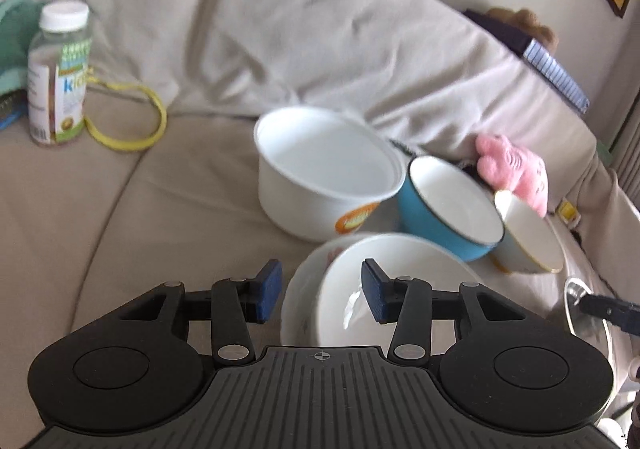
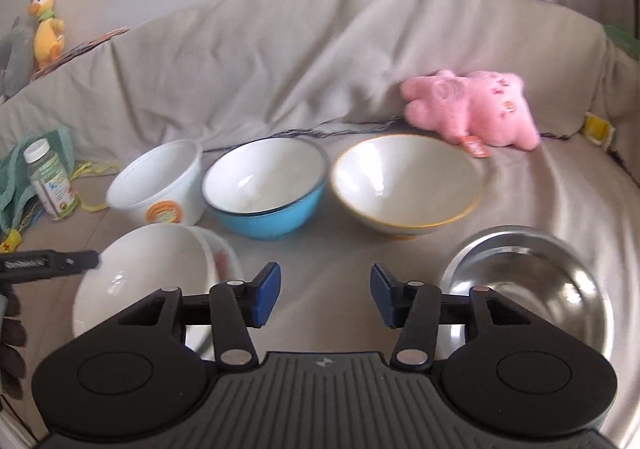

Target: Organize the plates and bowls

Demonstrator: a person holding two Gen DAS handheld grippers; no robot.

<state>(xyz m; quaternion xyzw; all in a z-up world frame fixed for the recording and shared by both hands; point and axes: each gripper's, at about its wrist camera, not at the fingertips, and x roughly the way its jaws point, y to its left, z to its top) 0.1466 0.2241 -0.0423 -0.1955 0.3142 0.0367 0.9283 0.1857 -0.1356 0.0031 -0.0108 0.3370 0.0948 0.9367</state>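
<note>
We note a beige covered sofa (image 2: 360, 49) carrying all the tableware. Taking the right wrist view as our clock face, the steel bowl (image 2: 532, 281) lies at 4 o'clock, close to the right gripper's (image 2: 325, 295) right finger, empty. A white bowl (image 2: 140, 281) sits at 8 o'clock, nested in a patterned plate (image 2: 224, 257) whose rim shows behind it. The cream bowl with a yellow rim (image 2: 408, 185) stands at 1 o'clock, the blue bowl (image 2: 266, 185) at 12 just beside it, and the white tub with an orange label (image 2: 160, 181) at 10, touching or nearly touching the blue bowl; we cannot tell which. A pink plush toy (image 2: 476, 109) lies at 2 o'clock by the backrest, near the cream bowl. A supplement bottle (image 2: 48, 181) stands at 9 o'clock, well apart from the bowls. The right gripper has its jaws parted with nothing between them, only bare sofa cover. In the left wrist view, the left gripper (image 1: 322, 291) likewise has its jaws parted and empty, poised over the white bowl's near rim without touching it.
</note>
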